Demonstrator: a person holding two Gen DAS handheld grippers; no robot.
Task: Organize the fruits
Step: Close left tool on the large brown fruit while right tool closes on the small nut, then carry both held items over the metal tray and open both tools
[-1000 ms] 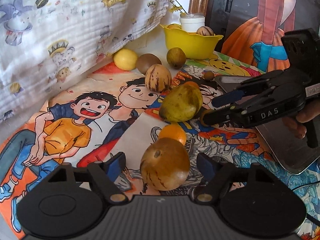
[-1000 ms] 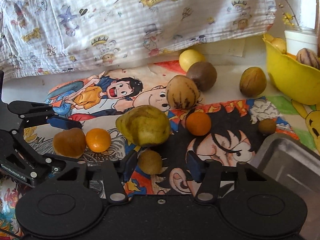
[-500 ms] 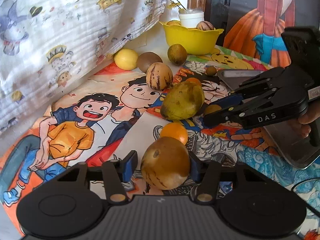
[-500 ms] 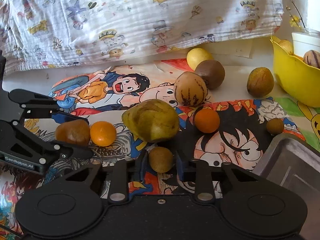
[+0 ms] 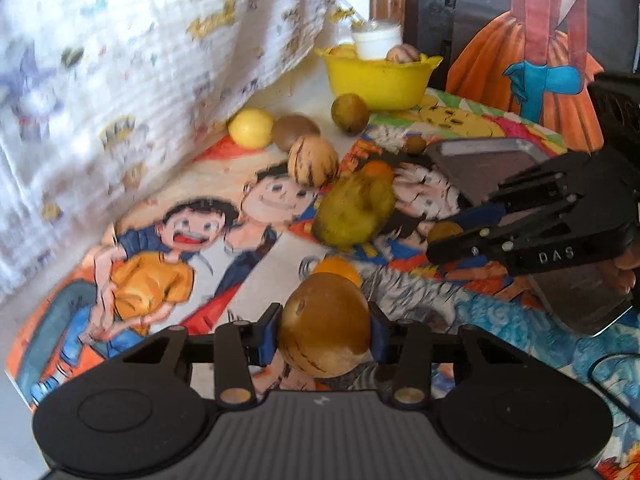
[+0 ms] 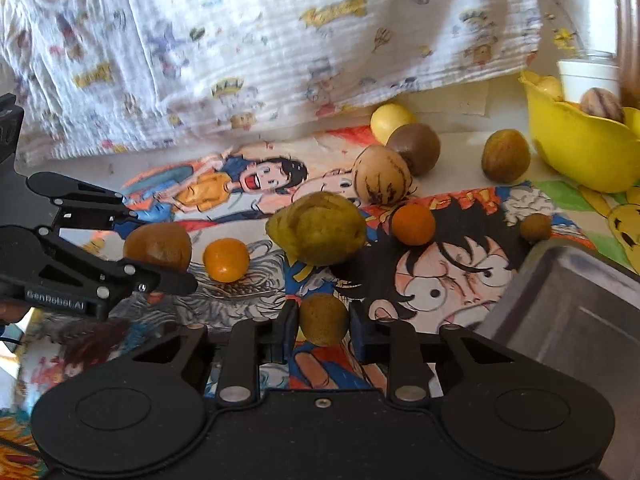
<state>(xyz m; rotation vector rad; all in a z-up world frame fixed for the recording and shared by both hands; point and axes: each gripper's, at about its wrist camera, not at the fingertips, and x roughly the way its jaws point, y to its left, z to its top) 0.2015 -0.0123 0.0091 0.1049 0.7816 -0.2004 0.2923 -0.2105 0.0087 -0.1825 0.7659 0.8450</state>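
- A big brown fruit with dark stripes [image 5: 325, 325] is pinched between the two blue pads of the left gripper [image 5: 325, 330]; the jaws have just been closing on it, and the pads press on both its sides so it can be carried
- A small round green-brown fruit [image 6: 323, 319] is pinched in the right gripper [image 6: 323, 322], whose jaws are closed tight on it
- Both fruits are held just over the cartoon mat [image 5: 168, 240]; whether they touch it cannot be told, since their undersides are hidden
- A grey metal tray [image 6: 580, 312] lies close beside the right gripper, and a yellow bowl [image 5: 378, 80] with some fruits and a white cup [image 5: 376, 42] in it stands at the far end; it is judged that one of these is where the held fruits are meant to go
- More fruits are left on the mat: a large green one [image 6: 318, 234], two small orange ones [image 6: 226, 260] [image 6: 413, 224], a striped one [image 6: 382, 181], a brown one [image 6: 414, 148], a yellow one [image 6: 390, 122] and a few others
- The tray is cut off at the edge, so what lies in it cannot be seen
- The left view is blurred, and only a few fingers of the person [image 5: 626, 270] are seen behind the right gripper
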